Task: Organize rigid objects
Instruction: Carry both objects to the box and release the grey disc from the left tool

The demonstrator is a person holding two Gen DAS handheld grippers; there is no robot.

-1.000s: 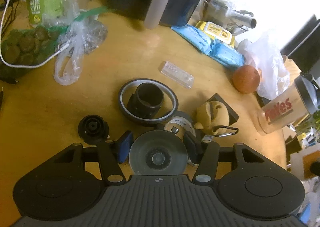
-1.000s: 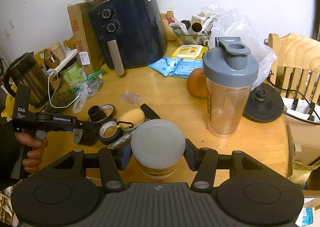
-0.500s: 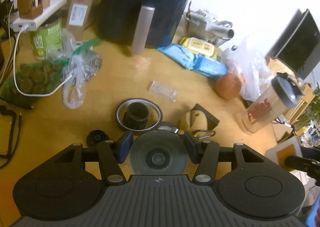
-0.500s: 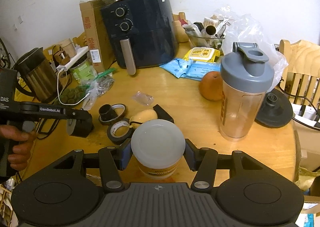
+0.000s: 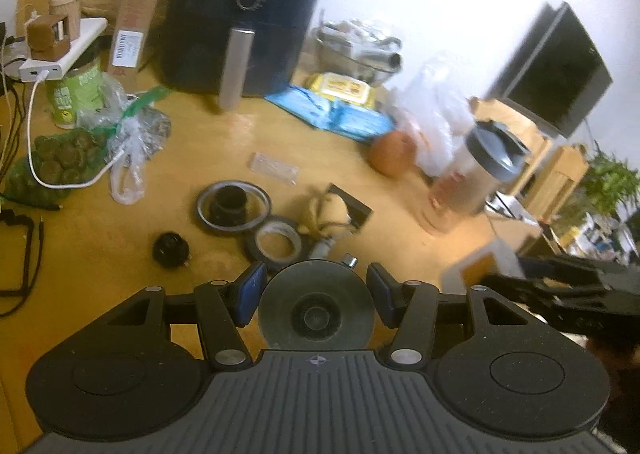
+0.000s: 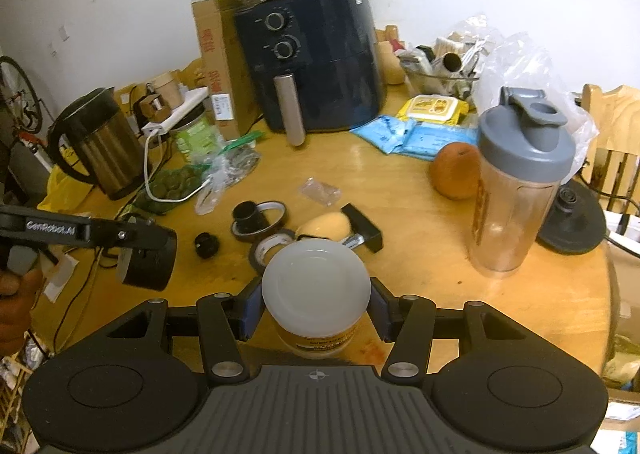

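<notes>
My left gripper (image 5: 316, 288) is shut on a dark round cylinder (image 5: 316, 310), held up above the table's near left edge; from the right wrist view it shows as a black cylinder (image 6: 146, 264) in the air. My right gripper (image 6: 316, 304) is shut on a white-lidded jar (image 6: 316, 284) with a yellow label, low over the table's front. On the table lie two tape rings (image 5: 232, 202) (image 5: 278, 242), a small black knob (image 5: 170, 248), a yellow sponge with a carabiner (image 5: 328, 212) and a clear packet (image 5: 274, 168).
A dark air fryer (image 6: 316, 54) and cardboard box (image 6: 214, 58) stand at the back. A shaker bottle (image 6: 516, 178), an orange (image 6: 456, 170), blue packets (image 6: 412, 134), a kettle (image 6: 100, 142), plastic bags and a white cable (image 5: 72, 174) crowd the wooden table (image 6: 420, 254).
My left gripper has lifted and drawn back with the cylinder, away from the tape rings. The right gripper with the jar has pulled back slightly.
</notes>
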